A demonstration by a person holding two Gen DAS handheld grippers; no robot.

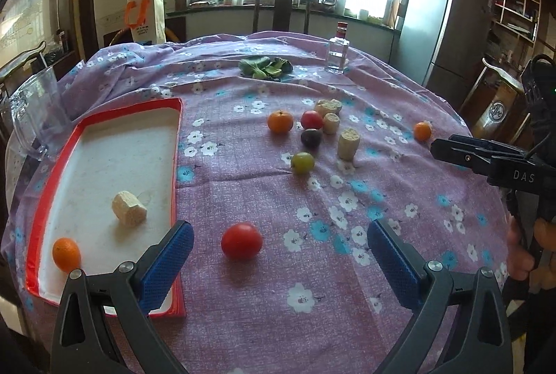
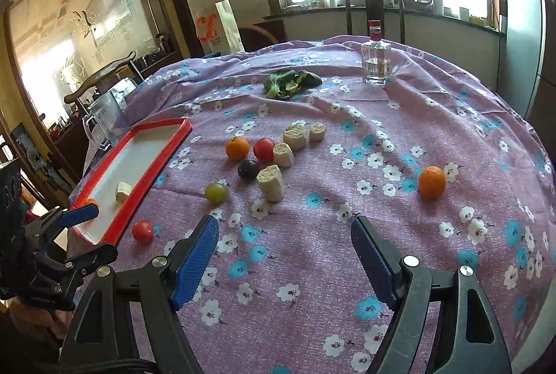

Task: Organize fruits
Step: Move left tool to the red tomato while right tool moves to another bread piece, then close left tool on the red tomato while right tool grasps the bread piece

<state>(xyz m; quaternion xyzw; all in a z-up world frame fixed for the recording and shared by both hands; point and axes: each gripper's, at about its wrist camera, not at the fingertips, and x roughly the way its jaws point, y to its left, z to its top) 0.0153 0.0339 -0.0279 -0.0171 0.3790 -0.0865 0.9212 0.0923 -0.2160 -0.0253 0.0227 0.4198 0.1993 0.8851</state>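
Near the table's front-left edge, just right of the red-rimmed tray (image 1: 175, 144), a red tomato (image 1: 241, 241) lay on the flowered cloth (image 1: 347, 269), a little ahead of the left gripper (image 1: 279, 255), whose blue-padded jaws stood wide apart with nothing between them. The right gripper (image 2: 285, 255) likewise gaped empty over bare cloth toward the front edge, with a lone orange (image 2: 431, 181) ahead of it toward the right edge.

The step in hand looked like fetching that tomato for the tray. To do it well, I judged the left gripper should advance until the fruit sat squarely between the pads, then close gently, since a round, soft tomato can roll off or bruise. The tray's raised rim would need clearing on the way in.

The tray held 2 things: a small orange (image 1: 66, 254) at its near corner and a pale cut chunk (image 1: 129, 210) lying on its side mid-tray. A clear plastic jug (image 1: 38, 110) stood beyond the tray at the left edge; it appeared empty.

Still loose at mid-table were another orange (image 1: 280, 121), a second tomato (image 1: 311, 119), a dark plum-like fruit (image 1: 311, 137), a green fruit (image 1: 302, 162) and 4 more pale chunks (image 1: 349, 144). Leafy greens (image 1: 264, 66) and a glass bottle (image 1: 337, 50) sat toward the far edge.
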